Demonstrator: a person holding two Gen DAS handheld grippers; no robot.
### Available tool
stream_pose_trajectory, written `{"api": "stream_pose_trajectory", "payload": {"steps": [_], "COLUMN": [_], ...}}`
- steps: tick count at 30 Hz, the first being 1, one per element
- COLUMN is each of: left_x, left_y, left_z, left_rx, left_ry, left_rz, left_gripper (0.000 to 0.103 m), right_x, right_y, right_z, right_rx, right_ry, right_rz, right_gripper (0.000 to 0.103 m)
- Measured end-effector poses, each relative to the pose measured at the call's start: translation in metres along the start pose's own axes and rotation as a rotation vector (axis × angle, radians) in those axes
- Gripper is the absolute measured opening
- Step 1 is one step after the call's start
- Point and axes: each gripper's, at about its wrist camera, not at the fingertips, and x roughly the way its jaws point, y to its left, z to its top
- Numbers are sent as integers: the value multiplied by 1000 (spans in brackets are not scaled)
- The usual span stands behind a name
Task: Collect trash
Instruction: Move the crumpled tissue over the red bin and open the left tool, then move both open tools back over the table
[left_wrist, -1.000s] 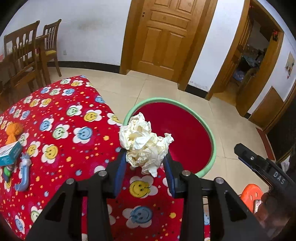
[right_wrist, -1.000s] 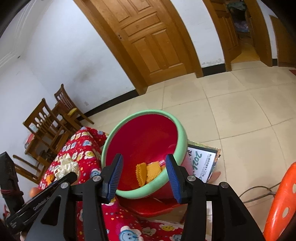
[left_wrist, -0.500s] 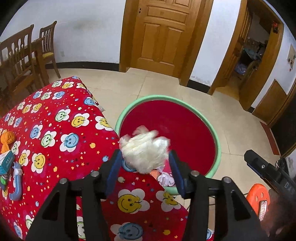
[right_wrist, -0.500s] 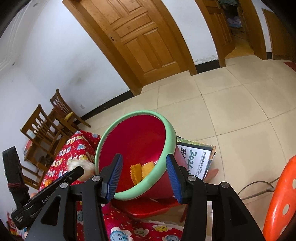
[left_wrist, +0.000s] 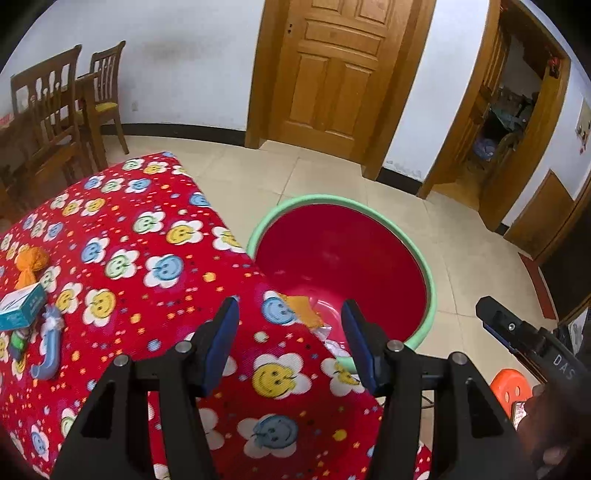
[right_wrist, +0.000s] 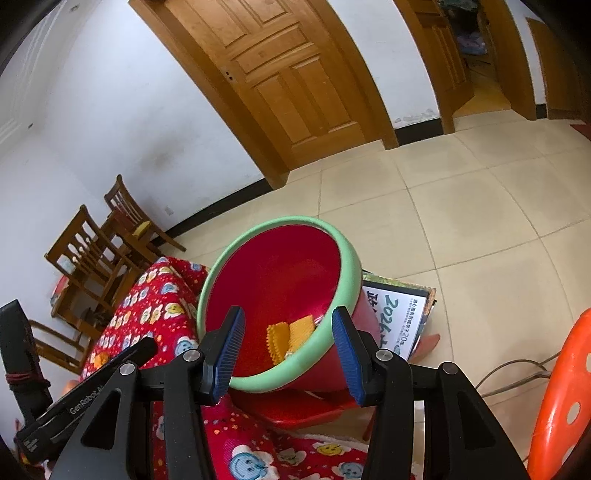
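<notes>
Left claw (left_wrist: 290, 343): jaws parted, empty, over the bench (left_wrist: 122, 236) edge. Right claw (right_wrist: 286, 354): jaws apart, gripping nothing. Red basin (right_wrist: 341, 254): tilted on a stool, wrappers (right_wrist: 290, 336) inside. Orange scrap (left_wrist: 31, 260), small box (left_wrist: 22, 308) remained on the bench. Hazard: a nudge might tip the basin.

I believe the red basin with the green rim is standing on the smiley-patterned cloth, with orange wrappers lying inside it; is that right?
Not quite. The basin is not on the cloth; it rests tilted on a red stool beside the cloth-covered table, as the right wrist view shows. The rest holds: orange wrappers lie inside it.
</notes>
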Motion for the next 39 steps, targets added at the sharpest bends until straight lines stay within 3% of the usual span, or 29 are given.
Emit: {"api": "stream_pose_trajectory", "payload": {"steps": [23, 39], "left_x": [-70, -100], "left_y": [86, 184], "left_z": [-26, -33], "left_rx": [-184, -301], "left_ry": [-73, -99], "left_rz": [150, 318], "left_gripper": [62, 63], "right_x": [-8, 4], "right_y": [60, 96], "right_z": [-30, -47], "right_rx": [-112, -183], "right_ry": [51, 102], "right_rz": [98, 117], "right_gripper": [57, 58]}}
